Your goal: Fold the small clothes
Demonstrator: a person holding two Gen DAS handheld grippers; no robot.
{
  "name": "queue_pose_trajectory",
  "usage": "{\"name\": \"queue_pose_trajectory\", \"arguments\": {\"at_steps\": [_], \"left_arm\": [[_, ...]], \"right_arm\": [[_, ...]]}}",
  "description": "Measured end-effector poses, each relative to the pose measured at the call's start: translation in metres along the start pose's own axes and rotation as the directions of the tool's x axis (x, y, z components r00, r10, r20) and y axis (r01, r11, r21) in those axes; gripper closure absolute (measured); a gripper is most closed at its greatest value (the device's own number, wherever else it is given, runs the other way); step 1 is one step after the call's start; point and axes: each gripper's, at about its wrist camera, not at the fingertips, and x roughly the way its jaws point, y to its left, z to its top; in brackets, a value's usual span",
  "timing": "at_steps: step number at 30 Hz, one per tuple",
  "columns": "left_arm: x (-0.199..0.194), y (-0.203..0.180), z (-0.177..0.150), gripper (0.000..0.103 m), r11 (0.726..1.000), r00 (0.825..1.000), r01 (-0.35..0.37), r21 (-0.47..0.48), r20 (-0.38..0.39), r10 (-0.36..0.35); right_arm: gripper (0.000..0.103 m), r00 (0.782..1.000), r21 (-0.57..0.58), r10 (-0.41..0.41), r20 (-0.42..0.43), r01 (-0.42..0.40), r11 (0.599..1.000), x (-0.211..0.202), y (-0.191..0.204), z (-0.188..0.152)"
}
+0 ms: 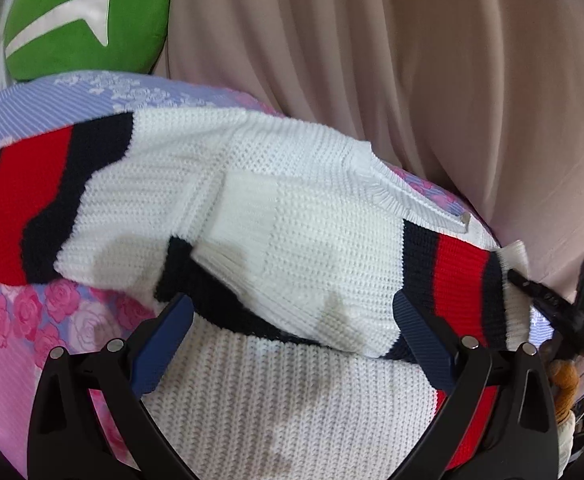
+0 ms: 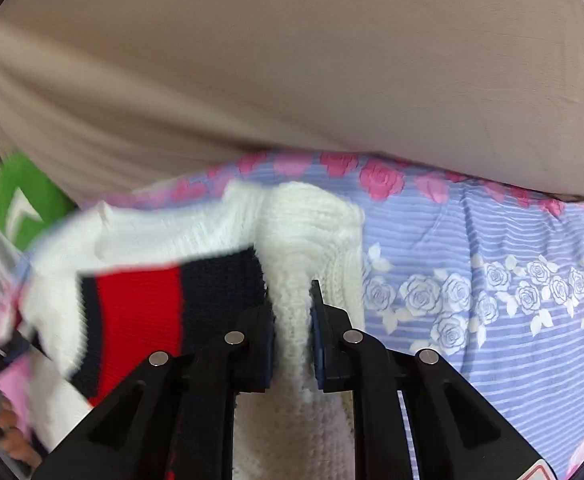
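My right gripper [image 2: 292, 328] is clamped on a bunched white fold of the sweater [image 2: 300, 240]. My left gripper [image 1: 292, 336] is spread wide over the knit, gripping nothing. One sweater, white with red and navy stripes, lies on the floral bedsheet [image 2: 492, 240], partly folded. Beige curtain [image 1: 412, 60] hangs just behind it. One green cushion [image 1: 84, 20] sits far left. Only the left view shows the right gripper at the striped cuff; only the right view shows the bare sheet beyond.
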Motion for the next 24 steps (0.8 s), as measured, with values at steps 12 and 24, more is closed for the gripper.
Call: {"name": "queue_pose_trajectory", "arguments": {"at_steps": [12,24], "left_arm": [[0.035,-0.034,-0.006,0.005,0.996,0.994,0.074,0.055,-0.079,-0.069],[0.058,-0.055,0.017,0.096,0.991,0.991,0.104,0.089,-0.098,-0.095]], "right_arm": [[0.045,0.999,0.096,0.016,0.052,-0.021,0.995,-0.069,-0.066,-0.029],[0.045,0.999,0.091,0.030,-0.041,-0.027,0.996,-0.054,-0.058,-0.090]]}}
